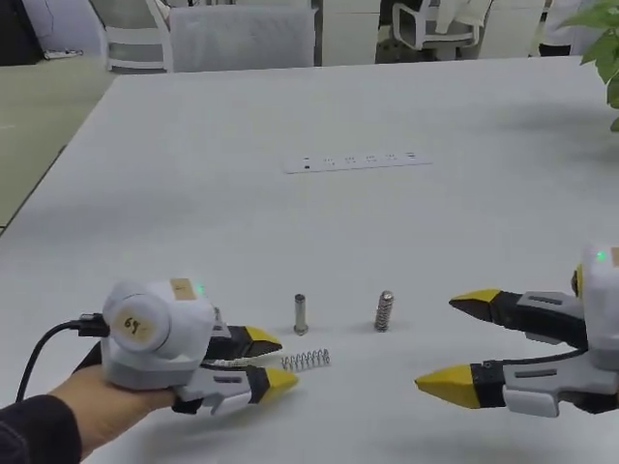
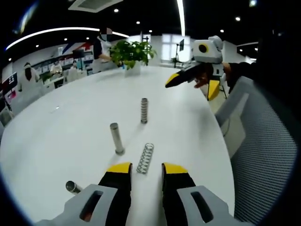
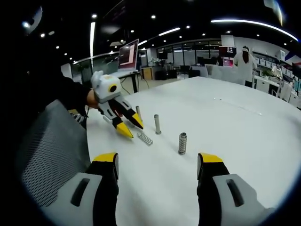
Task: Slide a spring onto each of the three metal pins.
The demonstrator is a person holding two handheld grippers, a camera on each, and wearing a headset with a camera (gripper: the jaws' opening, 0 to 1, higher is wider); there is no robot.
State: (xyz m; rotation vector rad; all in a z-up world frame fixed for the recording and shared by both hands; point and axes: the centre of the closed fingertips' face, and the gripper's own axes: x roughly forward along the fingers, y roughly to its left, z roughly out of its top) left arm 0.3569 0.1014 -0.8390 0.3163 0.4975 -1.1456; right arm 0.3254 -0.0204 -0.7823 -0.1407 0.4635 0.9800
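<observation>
Loose spring (image 1: 306, 360) lies flat just ahead of left tool (image 1: 274, 360), long axis along its jaws. Left tool nearer, released, empty; right tool (image 1: 437, 343) released wide.

Table (image 1: 290, 222): smooth matt white top.
Pin (image 1: 300, 314), spring (image 1: 306, 361): bright bare metal.
Left gripper (image 1: 281, 360), right gripper (image 1: 435, 343): smooth plastic shells, slightly glossy.
Chair (image 3: 42, 155): grey mesh cloth.

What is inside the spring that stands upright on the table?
A metal pin is inside: its top shows just above the spring. The coils cover most of its shaft, so the lower part cannot be seen clearly.
</observation>
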